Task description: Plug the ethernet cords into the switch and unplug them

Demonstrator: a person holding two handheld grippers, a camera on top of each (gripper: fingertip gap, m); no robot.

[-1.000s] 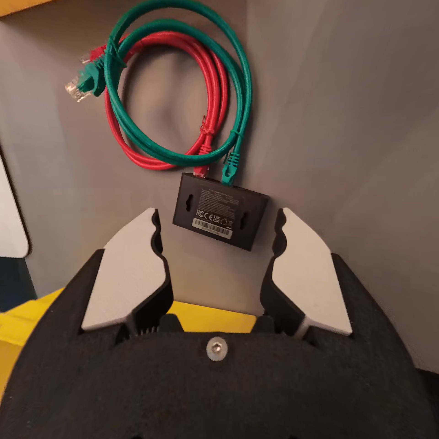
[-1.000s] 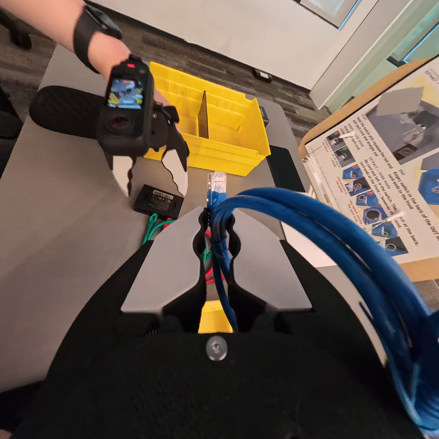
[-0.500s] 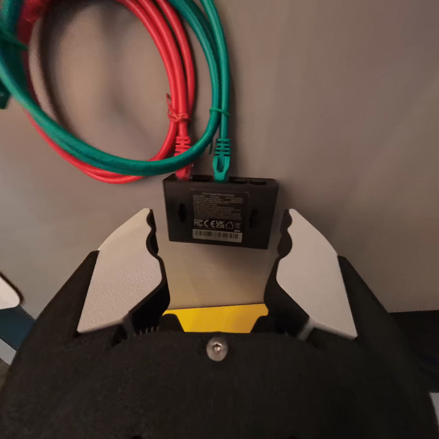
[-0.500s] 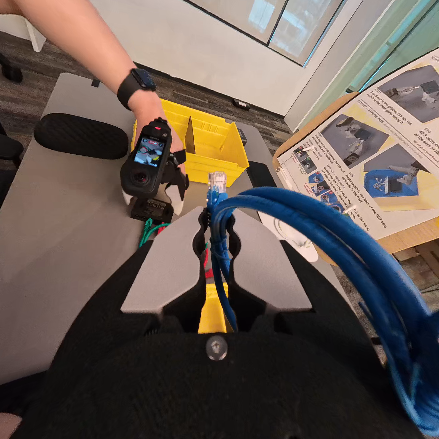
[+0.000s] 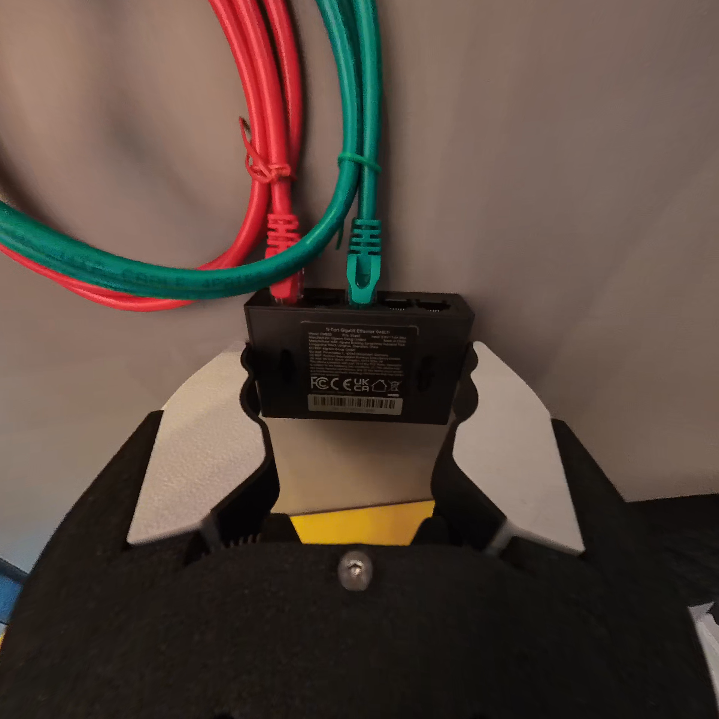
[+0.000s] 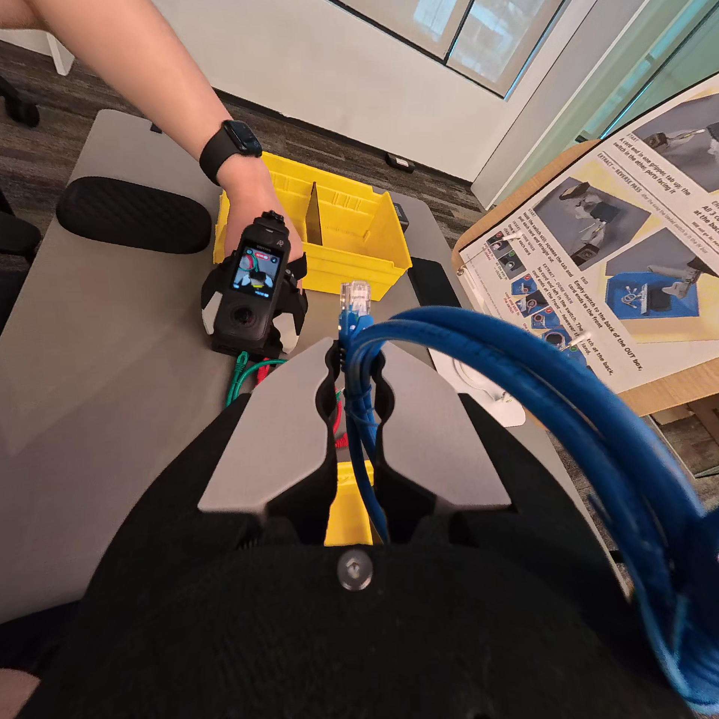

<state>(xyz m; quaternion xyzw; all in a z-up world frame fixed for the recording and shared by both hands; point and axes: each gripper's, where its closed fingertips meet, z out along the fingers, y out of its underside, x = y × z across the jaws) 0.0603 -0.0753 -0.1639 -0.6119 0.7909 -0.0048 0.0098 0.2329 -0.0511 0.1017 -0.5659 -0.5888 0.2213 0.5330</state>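
Note:
The black switch (image 5: 358,373) lies label-up on the grey table (image 5: 544,194). A red cord (image 5: 272,116) and a green cord (image 5: 363,116) are plugged into its far ports, and two ports on the right are empty. My left gripper (image 5: 358,350) is open, its fingers flanking the switch's two short sides, close to or touching them. From the right wrist view the left gripper (image 6: 253,323) sits low over the switch. My right gripper (image 6: 356,350) is shut on a coiled blue cord (image 6: 505,350), its clear plug (image 6: 354,295) pointing forward above the table.
A yellow divided bin (image 6: 350,268) stands behind the switch. A black oval pad (image 6: 132,214) lies at the far left. An instruction board (image 6: 583,291) leans at the right, with a white object (image 6: 486,393) below it. A person's forearm with a black watch (image 6: 229,144) reaches in. The left gripper's tips are roughly 30 centimetres from the right gripper's.
My left gripper moved forward and down until its open fingers came around the switch. My right gripper stayed shut on the blue cord and rose slightly.

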